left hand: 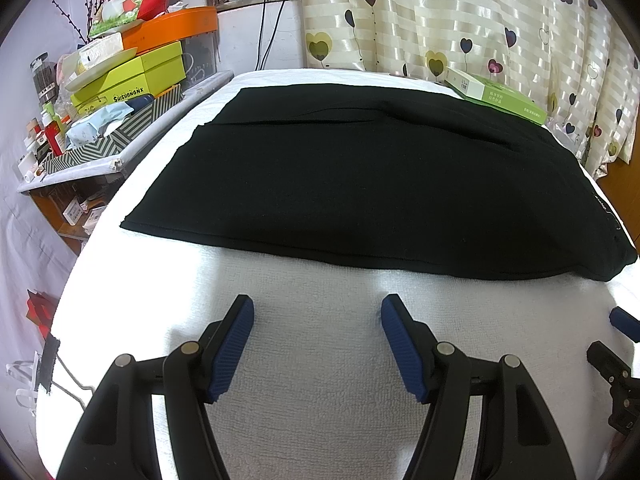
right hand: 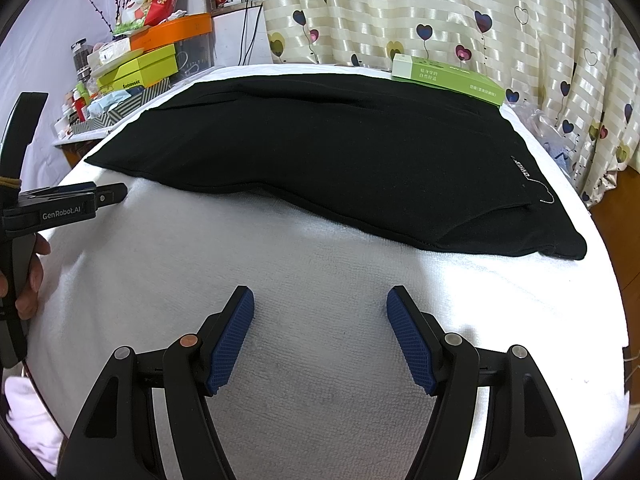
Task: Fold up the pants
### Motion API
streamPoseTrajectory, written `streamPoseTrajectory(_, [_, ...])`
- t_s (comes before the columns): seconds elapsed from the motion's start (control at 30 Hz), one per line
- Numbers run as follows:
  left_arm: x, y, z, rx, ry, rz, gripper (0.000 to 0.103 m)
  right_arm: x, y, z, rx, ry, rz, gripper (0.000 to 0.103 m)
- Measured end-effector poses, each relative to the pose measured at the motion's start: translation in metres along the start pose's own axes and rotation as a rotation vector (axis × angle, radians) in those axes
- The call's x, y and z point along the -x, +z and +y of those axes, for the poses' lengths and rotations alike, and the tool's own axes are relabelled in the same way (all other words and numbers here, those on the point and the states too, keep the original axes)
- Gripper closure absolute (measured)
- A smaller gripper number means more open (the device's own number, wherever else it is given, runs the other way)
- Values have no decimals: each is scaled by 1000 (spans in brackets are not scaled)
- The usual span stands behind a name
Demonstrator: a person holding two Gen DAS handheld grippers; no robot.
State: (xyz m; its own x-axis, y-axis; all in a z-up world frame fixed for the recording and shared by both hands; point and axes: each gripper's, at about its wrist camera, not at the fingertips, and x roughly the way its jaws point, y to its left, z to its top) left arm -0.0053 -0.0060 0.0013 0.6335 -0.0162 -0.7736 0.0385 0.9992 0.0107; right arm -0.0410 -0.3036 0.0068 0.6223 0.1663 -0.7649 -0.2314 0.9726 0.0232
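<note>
Black pants (left hand: 360, 184) (right hand: 340, 152) lie flat, folded into a broad slab, across the far half of a white towel-covered table (left hand: 320, 360) (right hand: 320, 340). A small white logo shows near their right end. My left gripper (left hand: 317, 306) hovers open over bare towel, short of the pants' near edge, with nothing between its blue pads (left hand: 232, 348). My right gripper (right hand: 320, 298) is likewise open and empty over the towel, nearer the pants' right end. In the right wrist view the left gripper's body (right hand: 60, 208) shows at the left edge, held by a person's hand (right hand: 32, 276).
A green box (left hand: 496, 94) (right hand: 448, 78) lies at the table's far right corner beside the heart-patterned curtain (left hand: 460, 12). A cluttered side shelf with stacked boxes (left hand: 132, 76) stands to the left. The right gripper's fingertip (left hand: 624, 322) shows at the left wrist view's right edge.
</note>
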Motion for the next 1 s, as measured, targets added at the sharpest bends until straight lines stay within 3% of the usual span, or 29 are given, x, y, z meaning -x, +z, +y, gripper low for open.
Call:
streamPoseTrajectory(0.57, [0,0,0,1,0,0,34,0,3,-2,15,21,17,33])
streamPoseTrajectory(0.73, [-2,-1,-1,0,2,2,33,3,4,-4,26,62,32,33])
streamPoseTrajectory(1.0, [10,4,0,3,-12,1,34,19,21,-14,45,86,3,33])
